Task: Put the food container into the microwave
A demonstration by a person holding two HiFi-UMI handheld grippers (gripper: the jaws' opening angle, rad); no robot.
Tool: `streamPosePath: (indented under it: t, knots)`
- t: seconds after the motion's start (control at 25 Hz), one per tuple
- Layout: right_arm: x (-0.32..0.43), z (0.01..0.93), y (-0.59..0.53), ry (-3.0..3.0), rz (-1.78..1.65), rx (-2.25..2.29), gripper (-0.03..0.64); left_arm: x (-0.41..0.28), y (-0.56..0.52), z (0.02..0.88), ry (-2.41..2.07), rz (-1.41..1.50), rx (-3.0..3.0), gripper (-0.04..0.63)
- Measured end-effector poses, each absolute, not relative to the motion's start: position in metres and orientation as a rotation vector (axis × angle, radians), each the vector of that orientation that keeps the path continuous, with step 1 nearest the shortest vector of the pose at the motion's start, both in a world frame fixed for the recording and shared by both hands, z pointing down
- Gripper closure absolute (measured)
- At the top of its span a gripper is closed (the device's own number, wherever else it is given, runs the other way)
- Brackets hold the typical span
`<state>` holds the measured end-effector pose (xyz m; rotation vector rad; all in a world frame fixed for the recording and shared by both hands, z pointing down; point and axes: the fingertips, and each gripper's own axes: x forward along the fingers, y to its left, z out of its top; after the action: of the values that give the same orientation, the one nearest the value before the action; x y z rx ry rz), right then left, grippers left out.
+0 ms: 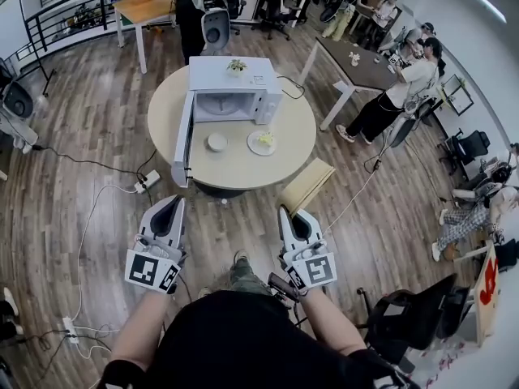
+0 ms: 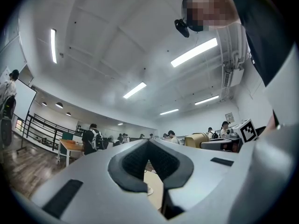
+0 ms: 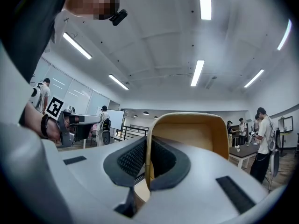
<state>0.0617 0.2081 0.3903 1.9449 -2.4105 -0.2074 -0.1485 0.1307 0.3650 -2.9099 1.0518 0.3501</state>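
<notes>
Left gripper (image 2: 148, 143): I see jaws together, empty | Right gripper (image 3: 148, 146): clamped on container (image 3: 196, 134) wall | Microwave (image 1: 212, 77): ahead, door open

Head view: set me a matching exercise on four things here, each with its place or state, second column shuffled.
Things:
1. microwave door
2. tan container
3. plate with food
4. small white bowl

Places or states:
A. on the round table, in front of the open cavity of the microwave
B. swung open
C. on the round table, by the microwave's front right corner
D. held by its rim in the right hand-held gripper

Pairs: 1-B, 2-D, 3-C, 4-A.
</notes>
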Motion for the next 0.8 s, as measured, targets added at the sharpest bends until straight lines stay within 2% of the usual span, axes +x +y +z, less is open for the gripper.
streamPosePath:
  t: [0.8]
  knots:
    - [0.117,0.388,0.116,-2.461,-0.208,1.900,0.592,-0.095,0.049,0.367,1.114,0.310,-2.895,0.577]
